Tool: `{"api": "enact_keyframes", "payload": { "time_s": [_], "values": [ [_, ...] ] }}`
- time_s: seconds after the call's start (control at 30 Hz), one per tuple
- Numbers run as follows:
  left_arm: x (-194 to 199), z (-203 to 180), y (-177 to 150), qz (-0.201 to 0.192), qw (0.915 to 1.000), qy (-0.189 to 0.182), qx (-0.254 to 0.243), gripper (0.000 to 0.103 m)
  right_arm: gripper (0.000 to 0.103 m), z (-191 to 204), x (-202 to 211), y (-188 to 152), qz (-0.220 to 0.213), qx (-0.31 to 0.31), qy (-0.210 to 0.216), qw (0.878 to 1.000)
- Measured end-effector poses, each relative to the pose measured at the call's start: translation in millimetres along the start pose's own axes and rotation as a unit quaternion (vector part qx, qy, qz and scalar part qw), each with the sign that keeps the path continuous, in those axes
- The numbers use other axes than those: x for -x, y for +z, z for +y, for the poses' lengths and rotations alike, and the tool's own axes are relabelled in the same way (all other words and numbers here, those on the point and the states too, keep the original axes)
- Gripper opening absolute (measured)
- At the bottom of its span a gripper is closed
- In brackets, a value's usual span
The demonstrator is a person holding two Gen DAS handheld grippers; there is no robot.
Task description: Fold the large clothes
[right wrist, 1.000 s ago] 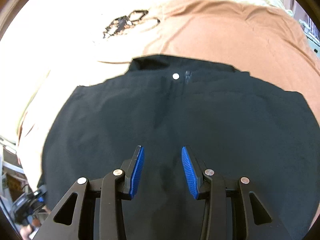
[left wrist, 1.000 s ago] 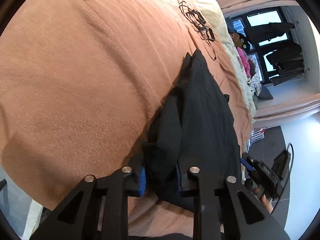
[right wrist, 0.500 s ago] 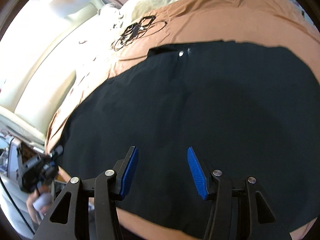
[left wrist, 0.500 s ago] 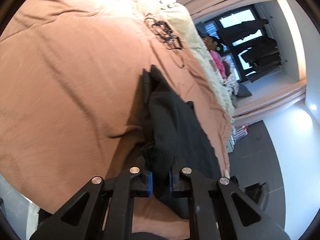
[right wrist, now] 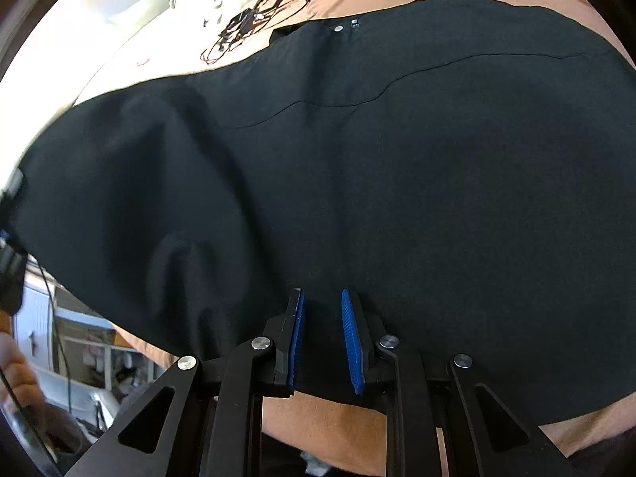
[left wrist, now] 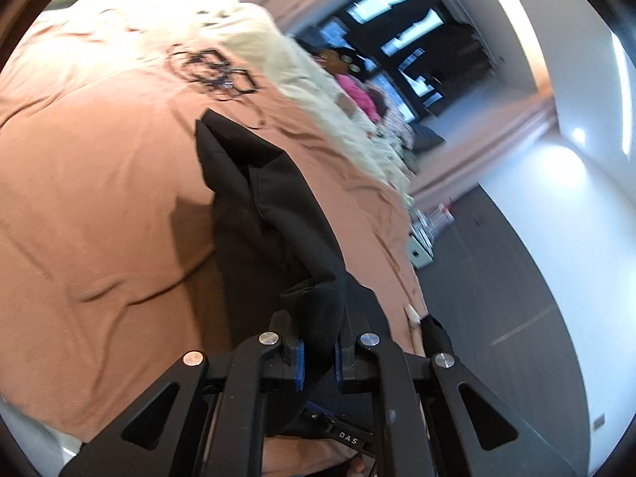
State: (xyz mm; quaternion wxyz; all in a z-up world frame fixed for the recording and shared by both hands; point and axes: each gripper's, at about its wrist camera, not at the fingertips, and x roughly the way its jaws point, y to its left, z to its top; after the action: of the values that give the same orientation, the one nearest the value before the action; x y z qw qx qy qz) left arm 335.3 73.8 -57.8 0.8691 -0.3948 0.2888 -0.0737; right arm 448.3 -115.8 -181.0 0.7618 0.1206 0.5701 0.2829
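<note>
A: Two tools in view, one black garment (right wrist: 357, 167) between them. It lies spread on the bed's brown cover (left wrist: 99, 206), reaching to the cover's near edge.

B: Left tool (left wrist: 318, 361) first?

A: Clenched on a bunched fold of the garment's fabric. Blue pads (left wrist: 300, 363) press the cloth from both sides; the fold rises clear of the cover and runs up and away as a ridge toward the far side of the bed.

B: Right tool (right wrist: 322, 342)?

A: Its jaws are closing. They stand a narrow gap apart at the garment's near hem, where black cloth meets the bare brown cover. Fabric shows between the blue pads (right wrist: 351, 342), but I cannot tell that they press on it yet.

B: How does the cloth lie under it?

A: Mostly flat and smooth, one long curved seam line across the upper part. A small silver snap (right wrist: 338, 28) sits at the far edge of the garment.

B: Anything else on the bed?

A: A tangle of black cable (right wrist: 254, 20) beyond the garment's far edge, on the brown cover just beside a pale cream blanket (left wrist: 318, 91). It does not touch the garment.

B: The person?

A: Only a fingertip (left wrist: 411, 314), at the bed's edge beside the left tool's frame.
</note>
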Motion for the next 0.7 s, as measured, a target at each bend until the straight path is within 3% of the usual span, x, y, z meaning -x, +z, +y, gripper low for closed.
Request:
{"api": "enact_keyframes", "payload": {
  "time_s": [0.1,0.17,0.23,0.27,0.5,0.7],
  "values": [
    [-11.9,-33.8,1.1,0.015,0.9994,-0.008,-0.03,0.011,0.023,-9.7,23.2,3.5,-0.017,-0.03,0.037,0.999],
    [-20.9,-55.1,0.3,0.024,0.9985,-0.012,-0.049,0.011,0.037,-11.7,49.3,1.1,-0.048,-0.032,0.058,0.997],
    [-29.0,-69.9,-3.9,0.031,0.9973,-0.013,-0.065,0.011,0.058,-15.7,78.9,-0.8,-0.084,-0.026,0.062,0.994],
    [-33.9,-78.2,-6.0,0.036,0.9966,-0.013,-0.073,0.011,0.061,-19.6,96.0,-2.2,-0.101,-0.023,0.063,0.993],
    [-86.1,-127.8,-28.5,0.088,0.9895,-0.008,-0.115,0.011,0.062,-74.0,190.3,-13.8,-0.189,-0.055,0.072,0.978],
    [-152.8,-164.3,-65.6,0.153,0.9767,0.006,-0.15,0.011,0.062,-133.4,222.9,-42.8,-0.224,-0.106,0.062,0.967]
  ]
}}
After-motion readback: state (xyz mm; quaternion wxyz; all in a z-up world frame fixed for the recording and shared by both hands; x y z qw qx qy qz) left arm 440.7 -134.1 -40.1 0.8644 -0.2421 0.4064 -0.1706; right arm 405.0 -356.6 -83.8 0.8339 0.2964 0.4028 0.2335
